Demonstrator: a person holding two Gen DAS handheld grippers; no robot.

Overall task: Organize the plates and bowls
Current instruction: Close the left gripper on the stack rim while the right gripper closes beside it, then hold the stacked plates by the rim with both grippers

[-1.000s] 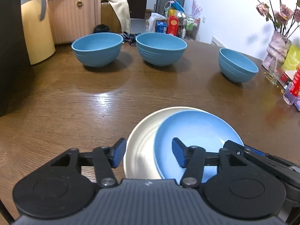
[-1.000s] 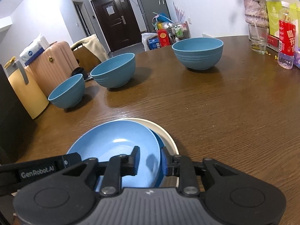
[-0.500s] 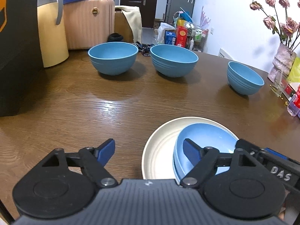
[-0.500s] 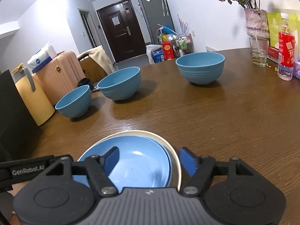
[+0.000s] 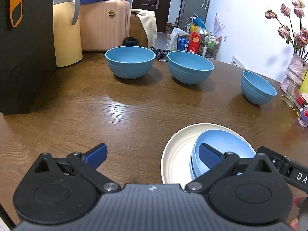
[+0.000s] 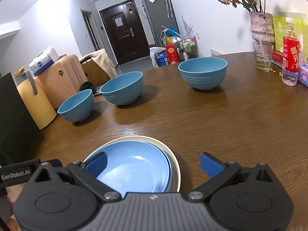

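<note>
A cream plate (image 5: 177,150) lies on the near part of the wooden table (image 5: 134,115), with two stacked blue plates (image 5: 225,142) resting in its right half. My left gripper (image 5: 152,151) hovers just before it, jaws opening wide, pads touching nothing; its right finger (image 5: 207,154) is over the blue plates. My right gripper (image 6: 152,160) is also opening, with the rims of the blue plates (image 6: 132,163) and the cream plate (image 6: 174,159) between its fingers, untouched. Three blue bowls (image 5: 130,61) (image 5: 189,67) (image 5: 258,88) stand apart farther back.
A black paper bag (image 5: 23,48) and a yellow jug (image 5: 65,38) stand at the table's left edge. A flower vase (image 6: 261,27), a glass (image 6: 263,55) and a red-labelled bottle (image 6: 290,53) crowd the right edge. A pink suitcase (image 5: 104,25) stands beyond the table.
Both grippers' jaws have spread wide. The right gripper has let go of the blue plate's rim, and the plate now rests on the stack. The left gripper has drawn back a little.
</note>
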